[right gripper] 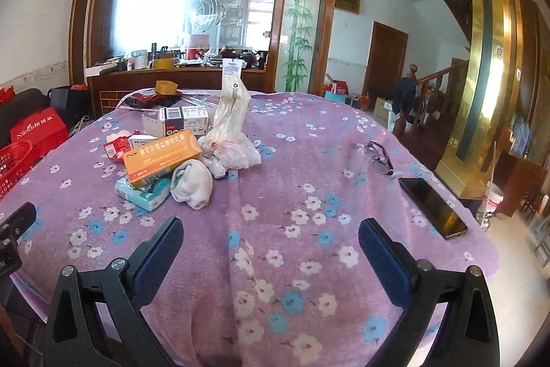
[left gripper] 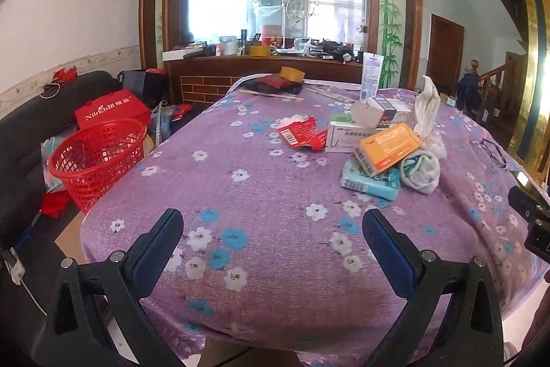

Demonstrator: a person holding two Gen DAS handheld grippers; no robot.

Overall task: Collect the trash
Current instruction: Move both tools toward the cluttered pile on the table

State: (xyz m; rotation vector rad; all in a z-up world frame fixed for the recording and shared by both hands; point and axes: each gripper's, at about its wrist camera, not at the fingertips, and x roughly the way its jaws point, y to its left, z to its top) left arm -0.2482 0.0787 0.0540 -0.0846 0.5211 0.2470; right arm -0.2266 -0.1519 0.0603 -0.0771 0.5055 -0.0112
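Cardboard medicine cartons, an orange box (right gripper: 161,157) topmost, lie heaped with a crumpled plastic bag (right gripper: 231,140) and balled sock (right gripper: 191,186) mid-tabletop (right gripper: 309,160). All look light; the boxes seem stiff enough to pinch across their narrow sides. Left gripper (left gripper: 273,227) and right gripper (right gripper: 271,238) hover with jaws wide, empty. A red basket (left gripper: 98,157) sits at the left.

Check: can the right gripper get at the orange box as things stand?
Probably yes. The right gripper is open and empty, the orange box lies topmost on the pile, and only bare tablecloth lies between.
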